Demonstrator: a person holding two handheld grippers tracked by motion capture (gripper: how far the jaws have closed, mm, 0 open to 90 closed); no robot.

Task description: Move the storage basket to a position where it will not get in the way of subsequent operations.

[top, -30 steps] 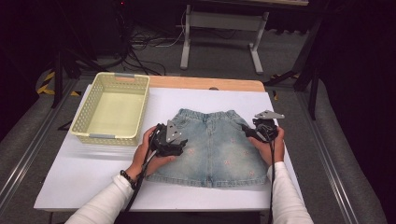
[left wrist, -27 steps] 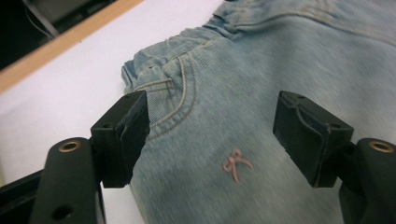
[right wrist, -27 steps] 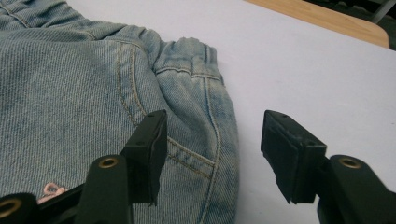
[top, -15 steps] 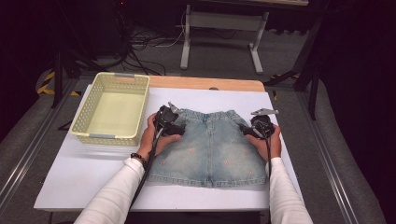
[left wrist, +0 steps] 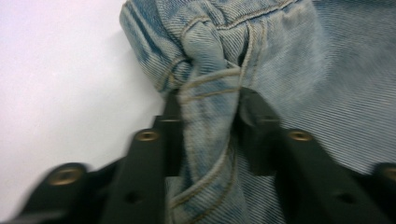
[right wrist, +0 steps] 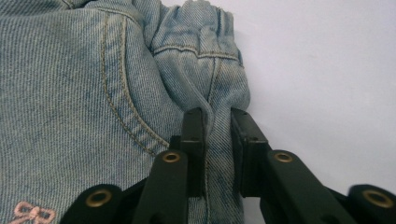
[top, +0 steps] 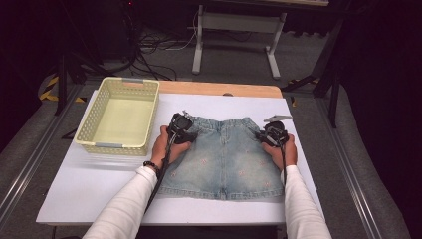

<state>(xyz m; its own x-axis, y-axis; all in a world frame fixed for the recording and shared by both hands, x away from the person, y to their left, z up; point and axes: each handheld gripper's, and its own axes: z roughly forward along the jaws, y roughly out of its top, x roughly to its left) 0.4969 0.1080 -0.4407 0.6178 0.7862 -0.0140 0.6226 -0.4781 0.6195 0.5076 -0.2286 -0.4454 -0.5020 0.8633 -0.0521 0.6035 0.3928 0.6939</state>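
Now both grippers are pinching the skirt's (top: 224,157) waist corners.
Left gripper (left wrist: 205,109) and right gripper (right wrist: 217,126), jaws just closing, are bunching ribbed, faded denim; smooth white table (top: 89,184) is lying open beside a latticed basket (top: 119,117).

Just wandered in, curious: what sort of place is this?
Probably a lab or recording workshop: a white-topped table set among dark stands and floor cables, with denim shorts and a yellow basket laid out.

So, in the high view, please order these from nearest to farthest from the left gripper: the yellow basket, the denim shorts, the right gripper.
1. Shorts: the left gripper is shut on their waistband corner; its jaws have just been closing.
2. Basket: just beside it, at the table's left.
3. Right gripper: across the waistband, at the shorts' other corner.
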